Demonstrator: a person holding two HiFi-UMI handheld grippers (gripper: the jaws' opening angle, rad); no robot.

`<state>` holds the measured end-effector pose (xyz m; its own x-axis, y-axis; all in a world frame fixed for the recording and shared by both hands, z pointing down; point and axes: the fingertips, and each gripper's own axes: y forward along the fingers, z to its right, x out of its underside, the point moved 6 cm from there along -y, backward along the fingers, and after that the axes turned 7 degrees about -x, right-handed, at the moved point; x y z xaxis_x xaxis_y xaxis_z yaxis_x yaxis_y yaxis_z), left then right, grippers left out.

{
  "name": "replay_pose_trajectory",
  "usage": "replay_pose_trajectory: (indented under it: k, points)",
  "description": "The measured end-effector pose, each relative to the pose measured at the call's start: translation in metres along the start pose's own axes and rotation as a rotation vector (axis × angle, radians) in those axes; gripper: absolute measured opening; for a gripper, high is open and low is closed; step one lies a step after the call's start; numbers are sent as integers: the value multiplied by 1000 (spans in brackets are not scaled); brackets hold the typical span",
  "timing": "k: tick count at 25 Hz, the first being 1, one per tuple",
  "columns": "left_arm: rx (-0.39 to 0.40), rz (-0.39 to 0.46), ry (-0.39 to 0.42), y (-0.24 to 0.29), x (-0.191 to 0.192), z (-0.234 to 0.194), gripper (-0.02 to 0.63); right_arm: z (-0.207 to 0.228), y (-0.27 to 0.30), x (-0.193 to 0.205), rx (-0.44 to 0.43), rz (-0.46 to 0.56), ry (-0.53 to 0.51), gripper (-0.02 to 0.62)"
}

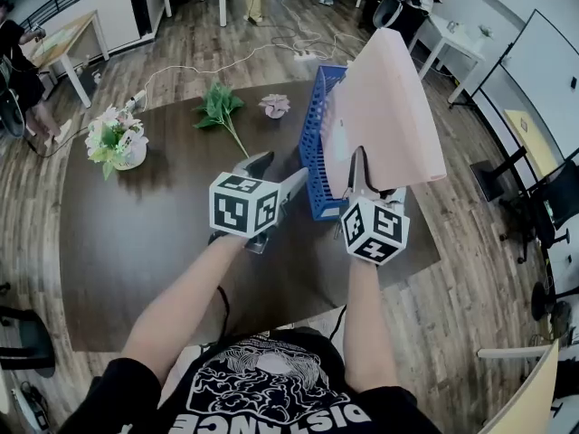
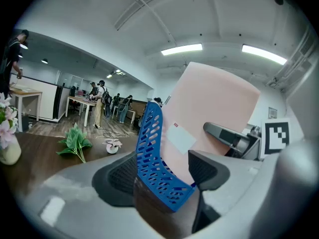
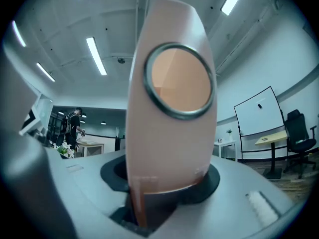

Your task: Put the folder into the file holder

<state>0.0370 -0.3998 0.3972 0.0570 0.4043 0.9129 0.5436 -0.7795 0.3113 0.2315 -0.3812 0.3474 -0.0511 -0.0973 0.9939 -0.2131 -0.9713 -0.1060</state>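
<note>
In the head view my right gripper (image 1: 371,188) is shut on the lower edge of a pale pink folder (image 1: 393,98). The folder stands upright and tilted over the near end of the blue mesh file holder (image 1: 317,116). The right gripper view shows the folder (image 3: 169,148) clamped in that gripper (image 3: 164,183), its round ringed spine hole facing the camera. My left gripper (image 1: 276,172) sits at the holder's near left corner. In the left gripper view its jaws (image 2: 163,173) stand wide with the holder's curved side wall (image 2: 154,153) between them, no pad visibly pressing. The folder (image 2: 214,113) rises behind.
On the dark brown table (image 1: 136,242) stand a white vase of flowers (image 1: 116,141), a green leaf sprig (image 1: 220,108) and a small pink flower (image 1: 274,106), all left of and behind the holder. Desks, chairs and people are in the room beyond the table.
</note>
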Motion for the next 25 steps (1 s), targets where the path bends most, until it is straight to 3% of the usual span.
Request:
replay_pose_trajectory:
  k: [5, 25]
  points:
    - [-15, -1, -1, -2, 0, -7, 328, -2, 14, 21, 6, -97, -11, 196]
    - [-65, 0, -11, -11, 1, -27, 328, -13, 35, 75, 49, -316, -45, 213]
